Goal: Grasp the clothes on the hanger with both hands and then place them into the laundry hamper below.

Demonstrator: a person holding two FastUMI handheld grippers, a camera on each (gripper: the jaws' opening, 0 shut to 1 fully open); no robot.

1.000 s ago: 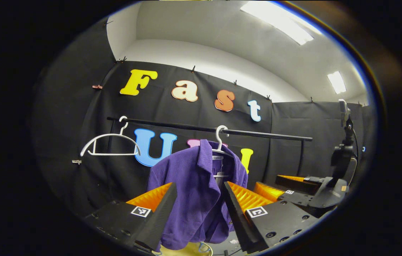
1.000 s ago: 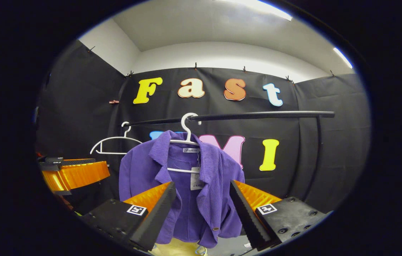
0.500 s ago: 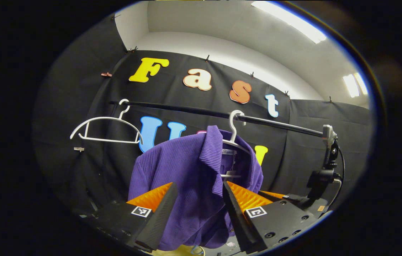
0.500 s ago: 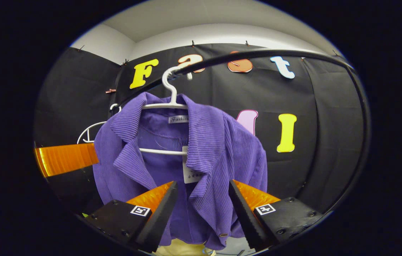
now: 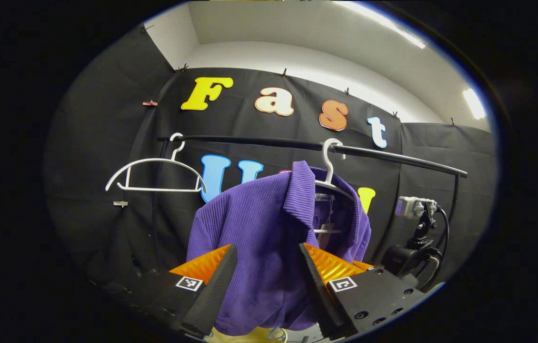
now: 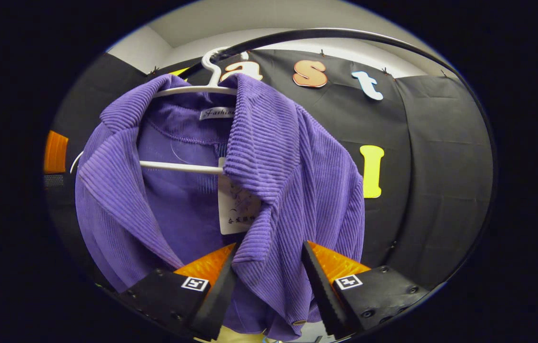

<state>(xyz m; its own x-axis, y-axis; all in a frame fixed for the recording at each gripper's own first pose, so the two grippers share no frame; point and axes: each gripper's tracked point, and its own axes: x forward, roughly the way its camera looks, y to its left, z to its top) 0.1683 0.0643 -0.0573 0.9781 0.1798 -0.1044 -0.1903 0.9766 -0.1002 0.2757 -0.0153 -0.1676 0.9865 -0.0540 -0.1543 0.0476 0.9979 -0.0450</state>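
A purple jacket hangs on a white hanger from the black rail. Below the rail, both the left gripper and right gripper gape open — jacket cloth between the fingers, not pinched.

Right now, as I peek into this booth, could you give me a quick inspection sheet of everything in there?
Surface: nothing seen.
Job's things: purple jacket hangs on a white hanger from the black rail; pale yellow hamper edge below.
Clutter: spare empty hanger on the rail.
Grippers: left gripper open before the jacket; right gripper open, the jacket's front edge between its fingers.
Cables: black cable by a small camera stand.
Surroundings: black cloth walls, ceiling lights.
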